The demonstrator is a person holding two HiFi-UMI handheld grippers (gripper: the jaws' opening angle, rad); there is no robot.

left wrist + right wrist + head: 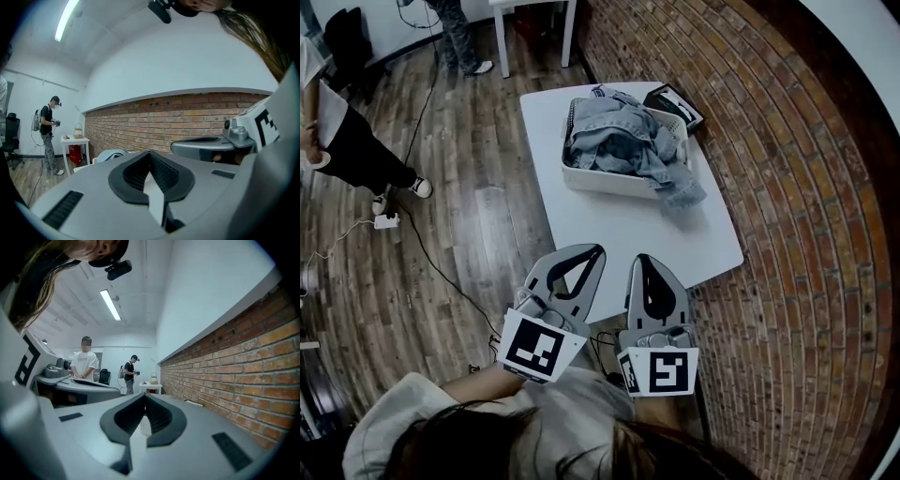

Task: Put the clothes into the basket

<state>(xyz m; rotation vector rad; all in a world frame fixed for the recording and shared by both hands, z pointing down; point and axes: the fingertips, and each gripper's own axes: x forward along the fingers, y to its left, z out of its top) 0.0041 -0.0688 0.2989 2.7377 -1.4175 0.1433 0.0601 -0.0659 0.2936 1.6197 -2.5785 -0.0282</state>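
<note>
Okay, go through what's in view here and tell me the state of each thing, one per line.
basket: upright on the table, filled.
clothes: heaped in the basket, one end hanging over its rim onto the table.
left gripper: shut, empty.
right gripper: shut, empty.

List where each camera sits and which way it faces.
Head view: on the head, steeply down at table, basket, clothes; left gripper, right gripper, hair show.
Left gripper view: on that gripper, level along shut jaws; right gripper beside.
Right gripper view: likewise; left gripper beside.
Both gripper views share the brick wall.
</note>
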